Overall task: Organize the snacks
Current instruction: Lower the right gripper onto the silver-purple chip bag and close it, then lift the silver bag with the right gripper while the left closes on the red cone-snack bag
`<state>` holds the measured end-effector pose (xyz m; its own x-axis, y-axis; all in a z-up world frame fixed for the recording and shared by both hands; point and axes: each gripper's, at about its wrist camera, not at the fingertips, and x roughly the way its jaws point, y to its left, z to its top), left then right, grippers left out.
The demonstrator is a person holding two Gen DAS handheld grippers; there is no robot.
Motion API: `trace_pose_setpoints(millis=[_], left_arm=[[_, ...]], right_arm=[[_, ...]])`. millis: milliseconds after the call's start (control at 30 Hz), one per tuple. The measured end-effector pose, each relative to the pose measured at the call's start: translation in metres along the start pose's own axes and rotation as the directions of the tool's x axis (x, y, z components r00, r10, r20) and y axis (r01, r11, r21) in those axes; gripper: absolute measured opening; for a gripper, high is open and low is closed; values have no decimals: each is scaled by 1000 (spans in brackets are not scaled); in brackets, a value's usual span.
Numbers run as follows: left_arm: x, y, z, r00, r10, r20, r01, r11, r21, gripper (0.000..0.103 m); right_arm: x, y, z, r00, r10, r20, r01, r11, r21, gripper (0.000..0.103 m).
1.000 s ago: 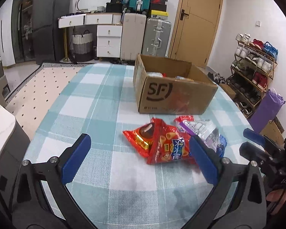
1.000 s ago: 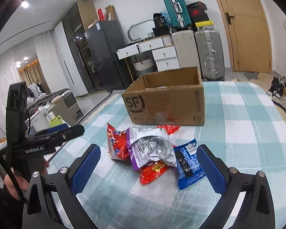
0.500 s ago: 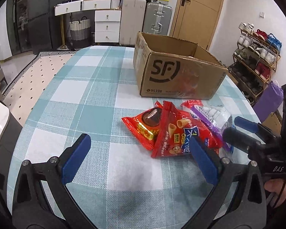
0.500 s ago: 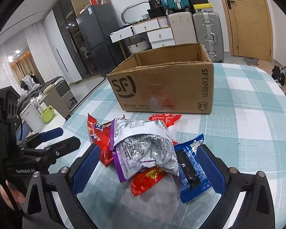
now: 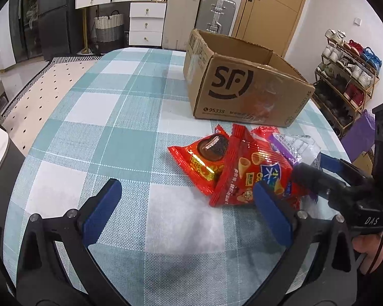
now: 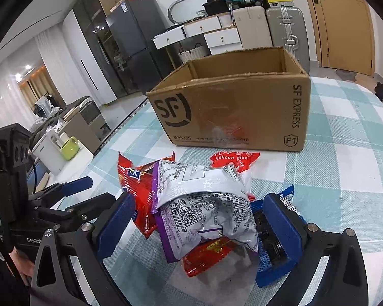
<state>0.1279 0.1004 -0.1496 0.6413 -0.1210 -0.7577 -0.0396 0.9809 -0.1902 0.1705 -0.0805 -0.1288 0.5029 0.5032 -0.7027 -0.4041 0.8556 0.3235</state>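
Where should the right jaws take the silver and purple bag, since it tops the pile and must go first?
Grip the silver and purple bag across its puffed middle, coming from the near side, opposite the SF box. It lies uppermost, bulging, and the open right gripper already straddles it.

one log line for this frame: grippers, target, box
left gripper: open, short of red snack bag | right gripper: open, straddling silver-purple bag | cardboard box: behind pile
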Motion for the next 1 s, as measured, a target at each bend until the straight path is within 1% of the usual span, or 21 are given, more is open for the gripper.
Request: trace_pose_setpoints(millis=[167, 200, 233, 267, 333, 467, 500, 567, 600, 667, 733, 800, 1000], left_arm=[[4, 3, 0, 1000, 5, -10, -5, 1000, -7, 103], [6, 3, 0, 1000, 6, -14, -6, 1000, -8, 103], [6, 3, -1, 1000, 5, -17, -5, 1000, -9, 103], [6, 4, -1, 1000, 3, -19, -3, 1000, -11, 103], [8, 4, -1, 1000, 5, -21, -5, 1000, -11, 103], [6, 4, -2, 1000, 7, -22, -7, 1000, -7, 103], [7, 4, -2, 1000, 9, -23, -9, 1000, -6, 103], [6, 5, -3, 1000, 9, -29, -10, 1000, -11, 103], [6, 5, -3, 999, 8, -32, -9, 1000, -14, 103], [5, 5, -5, 999, 9, -39, -10, 1000, -18, 103], [3, 4, -6, 999, 9, -39, -10, 1000, -16, 103], [1, 2, -6, 999, 11, -34, -11, 1000, -10, 103], [-5, -5, -3, 1000, 9, -26, -9, 1000, 2, 103]], right_arm=[[5, 0, 0, 1000, 11, -6, -11, 1000, 7, 101], [6, 0, 0, 1000, 11, -10, -11, 1000, 6, 98], [7, -1, 0, 1000, 24, -18, -23, 1000, 11, 92], [8, -1, -1, 999, 29, -21, -28, 999, 14, 91], [10, -2, -2, 1000, 19, -26, -18, 1000, 14, 81], [9, -4, -3, 1000, 17, -24, -17, 1000, 24, 76], [10, -4, -3, 1000, 16, -24, -15, 1000, 22, 73], [7, -5, -4, 999, 30, -15, -29, 999, 34, 59], [5, -7, -4, 999, 38, -13, -37, 998, 42, 58], [3, -9, -5, 999, 40, -9, -40, 998, 49, 56], [0, -10, -7, 998, 58, -2, -57, 997, 58, 52], [-7, -9, -8, 998, 65, 18, -66, 996, 56, 51], [-34, -5, -9, 994, 75, 86, -78, 996, 38, 50]])
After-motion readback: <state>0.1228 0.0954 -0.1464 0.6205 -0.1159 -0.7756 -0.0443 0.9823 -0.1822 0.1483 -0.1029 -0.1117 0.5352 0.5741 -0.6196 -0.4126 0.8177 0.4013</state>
